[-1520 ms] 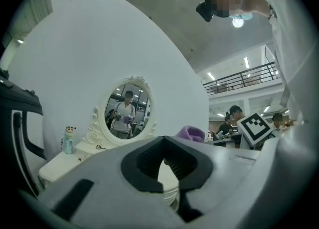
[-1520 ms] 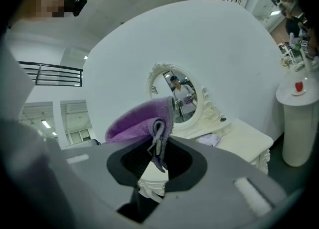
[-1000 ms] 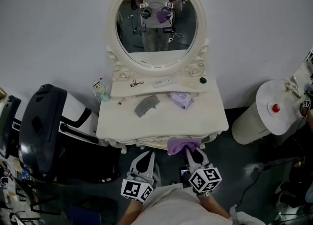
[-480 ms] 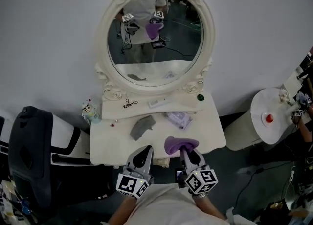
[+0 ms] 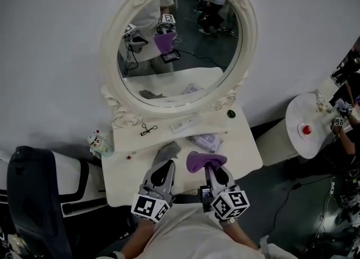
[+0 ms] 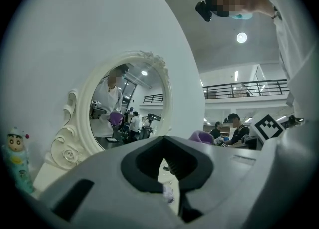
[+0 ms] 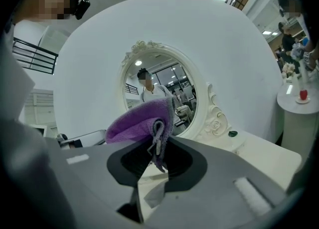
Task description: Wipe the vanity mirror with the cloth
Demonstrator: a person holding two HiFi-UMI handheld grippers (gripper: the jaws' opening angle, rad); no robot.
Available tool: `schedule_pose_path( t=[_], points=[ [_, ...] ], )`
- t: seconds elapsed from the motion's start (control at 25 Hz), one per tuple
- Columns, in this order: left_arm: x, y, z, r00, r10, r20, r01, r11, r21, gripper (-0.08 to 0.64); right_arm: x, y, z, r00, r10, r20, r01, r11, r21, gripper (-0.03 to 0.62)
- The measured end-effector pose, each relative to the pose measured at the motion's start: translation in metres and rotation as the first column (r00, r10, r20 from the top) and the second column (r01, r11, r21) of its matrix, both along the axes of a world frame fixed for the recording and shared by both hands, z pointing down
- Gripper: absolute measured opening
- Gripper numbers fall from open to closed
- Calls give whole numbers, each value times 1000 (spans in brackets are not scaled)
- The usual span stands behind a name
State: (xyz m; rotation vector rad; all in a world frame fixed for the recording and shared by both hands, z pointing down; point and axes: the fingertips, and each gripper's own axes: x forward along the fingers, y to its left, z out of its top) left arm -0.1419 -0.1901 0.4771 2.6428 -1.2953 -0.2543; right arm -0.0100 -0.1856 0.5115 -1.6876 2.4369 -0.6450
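The oval vanity mirror [image 5: 179,44] in its ornate white frame stands at the back of the white vanity table [image 5: 242,152]. My right gripper [image 5: 211,169] hovers over the table's front edge, shut on a purple cloth [image 5: 205,161] that bunches above its jaws. In the right gripper view the purple cloth [image 7: 142,121] hangs between the jaws, with the mirror [image 7: 164,93] ahead and apart from it. My left gripper [image 5: 163,174] is beside the right one, jaws together with nothing in them. The left gripper view shows the mirror [image 6: 127,106] ahead to the left.
On the table lie a grey cloth [image 5: 166,152], a pale purple pack [image 5: 206,139], a small black tool [image 5: 148,129], a white bar [image 5: 183,124] and a green knob [image 5: 231,114]. A figurine bottle [image 5: 98,142] stands at the left corner. A black chair [image 5: 34,201] is left, a white round stand [image 5: 312,125] right.
Both grippers have moved forward from below the table's front edge to over the tabletop, the purple cloth still held. The mirror now looms larger and closer in the head view.
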Motion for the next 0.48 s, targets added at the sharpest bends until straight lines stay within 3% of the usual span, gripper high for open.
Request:
schedule_pose_path(
  t=[0.28,0.48],
  points=[
    [8,-20,1,1000,29,4,-29,1000,-10,0,11,-21,1,999,37,-2,-37,999,-17,71],
    [-5,-35,-2,997,-75,13,75,997,-4,0,12,-50,-2,1000,-24,11,24,1000,-6,71]
  ],
)
